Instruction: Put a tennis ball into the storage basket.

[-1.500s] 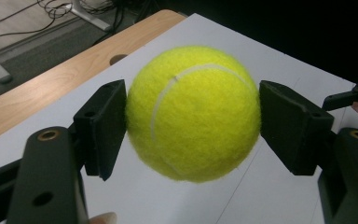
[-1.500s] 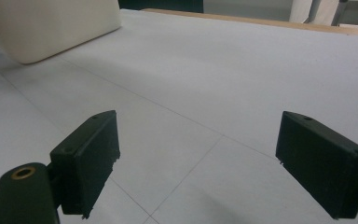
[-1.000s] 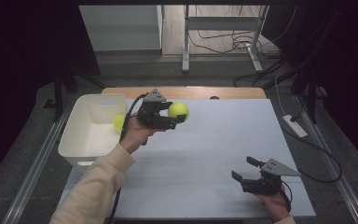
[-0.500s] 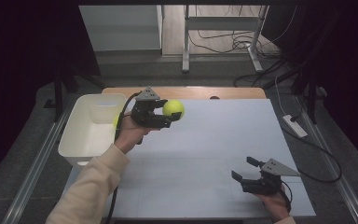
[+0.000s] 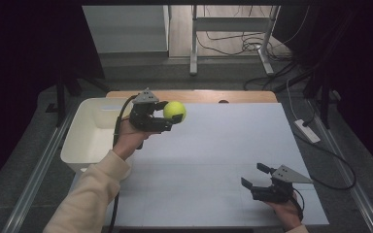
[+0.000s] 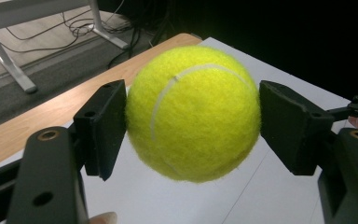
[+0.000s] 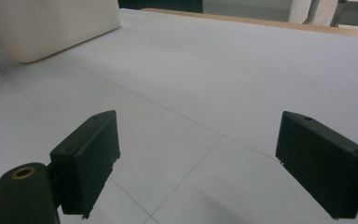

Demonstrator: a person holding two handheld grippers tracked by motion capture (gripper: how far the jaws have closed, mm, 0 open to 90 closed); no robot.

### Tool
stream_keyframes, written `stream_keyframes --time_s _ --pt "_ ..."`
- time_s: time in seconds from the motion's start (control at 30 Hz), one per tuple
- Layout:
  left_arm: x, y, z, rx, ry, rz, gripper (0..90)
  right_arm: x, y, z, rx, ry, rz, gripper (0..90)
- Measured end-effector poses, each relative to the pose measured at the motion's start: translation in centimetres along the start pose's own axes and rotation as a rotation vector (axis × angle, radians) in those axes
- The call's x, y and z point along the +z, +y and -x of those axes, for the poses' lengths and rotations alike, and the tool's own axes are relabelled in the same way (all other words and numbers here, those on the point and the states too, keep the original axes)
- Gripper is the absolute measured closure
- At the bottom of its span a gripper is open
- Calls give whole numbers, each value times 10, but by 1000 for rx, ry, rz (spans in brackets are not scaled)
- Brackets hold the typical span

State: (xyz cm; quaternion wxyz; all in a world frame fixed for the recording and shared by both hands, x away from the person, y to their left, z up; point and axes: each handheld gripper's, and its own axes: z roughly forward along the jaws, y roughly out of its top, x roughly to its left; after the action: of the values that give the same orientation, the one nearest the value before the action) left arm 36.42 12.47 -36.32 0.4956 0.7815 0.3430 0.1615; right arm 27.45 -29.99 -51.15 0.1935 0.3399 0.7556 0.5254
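On the white table (image 5: 223, 160), left fingers (image 6: 103, 123) pinch the tennis ball (image 5: 174, 110) beside the bin (image 5: 90, 141); right fingers (image 7: 89, 161) are spread.

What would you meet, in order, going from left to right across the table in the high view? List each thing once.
White bin → left gripper → tennis ball clamped between its jaws → right gripper, jaws apart and holding nothing.

one tennis ball (image 5: 174, 110), one white bin (image 5: 91, 135), two claws (image 5: 167, 118) (image 5: 255, 178)
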Motion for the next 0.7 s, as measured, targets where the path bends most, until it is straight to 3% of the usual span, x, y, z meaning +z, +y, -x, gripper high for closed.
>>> stream_keyframes --time_s 0.7 --pt "-22 -5 -15 -22 51 16 278 0 0 0 -1 1 1 135"
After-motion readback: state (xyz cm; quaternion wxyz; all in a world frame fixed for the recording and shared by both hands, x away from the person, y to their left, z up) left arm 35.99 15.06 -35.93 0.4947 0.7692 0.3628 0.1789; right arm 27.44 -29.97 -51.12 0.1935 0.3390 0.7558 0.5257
